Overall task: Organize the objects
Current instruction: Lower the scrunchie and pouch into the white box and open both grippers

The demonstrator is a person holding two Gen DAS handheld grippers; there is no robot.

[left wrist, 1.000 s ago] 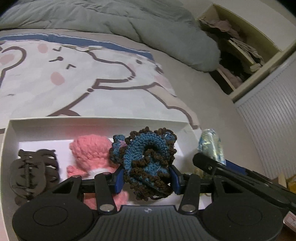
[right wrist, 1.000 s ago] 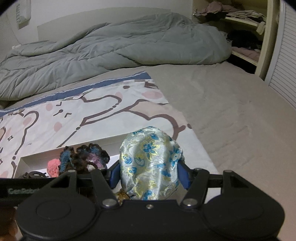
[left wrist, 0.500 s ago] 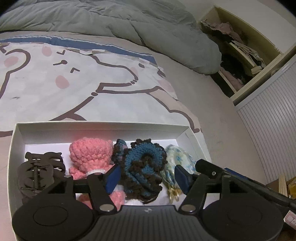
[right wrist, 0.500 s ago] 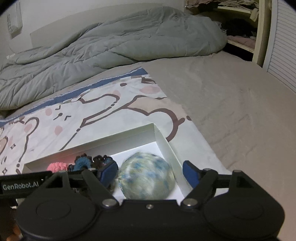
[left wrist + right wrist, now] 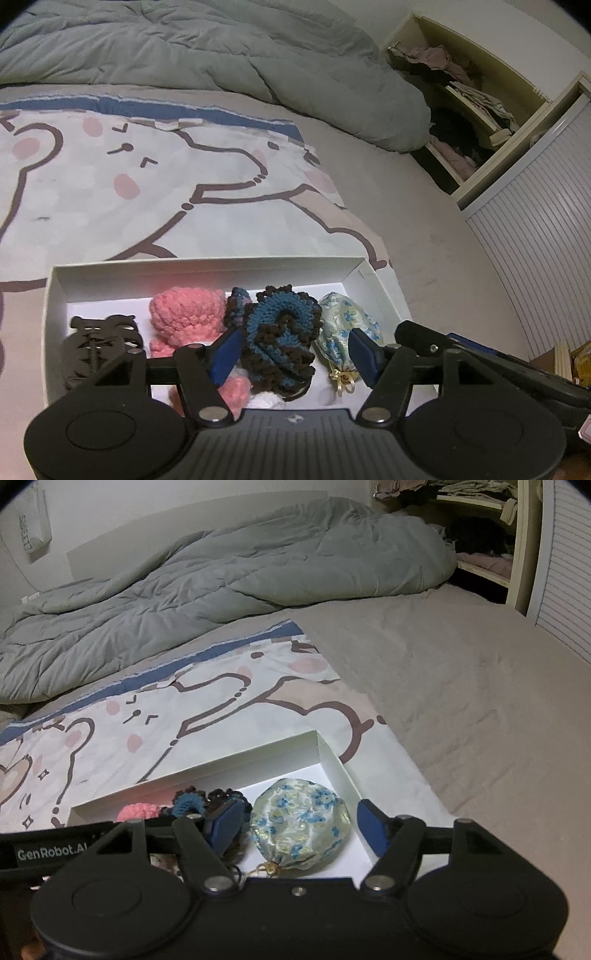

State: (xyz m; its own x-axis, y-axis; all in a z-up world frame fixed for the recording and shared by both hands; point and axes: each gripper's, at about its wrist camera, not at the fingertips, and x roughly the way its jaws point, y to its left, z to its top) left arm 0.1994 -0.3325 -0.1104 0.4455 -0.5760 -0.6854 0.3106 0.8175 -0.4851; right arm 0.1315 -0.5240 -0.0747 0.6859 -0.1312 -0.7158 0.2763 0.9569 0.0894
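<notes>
Judging from how things lie, the placing step seems finished: four soft or small things sit in a row inside the shallow white cardboard box (image 5: 207, 266), which rests on the cartoon-printed bed sheet (image 5: 110, 192).

From left to right in the left wrist view, first comes the black plastic claw hair clip (image 5: 96, 343), hard and toothed, with a metal spring in its middle. Next to it is the pink chunky-knit yarn piece (image 5: 186, 314), fluffy and rounded. Touching it on its right is the blue crocheted scrunchie with dark brown ruffled edge (image 5: 282, 332), curled and bumpy. Last, near the right wall of the box, lies the round satin pouch with blue flower print (image 5: 301, 821), shiny, smooth and tied at its bottom with a small gold cord.

The left gripper (image 5: 293, 349) has its jaws moderately open around the scrunchie, and the blue pads do not press it; it holds nothing. The right gripper (image 5: 299, 829) has its jaws also apart, one pad on each side of the pouch with a gap visible; these jaws have just been closing a little, but the pouch lies free on the box floor.

The next move, I think, calls for lifting both grippers clear without catching the yarn loops or the cord, then looking for anything not yet sorted; none shows on the bed here.
</notes>
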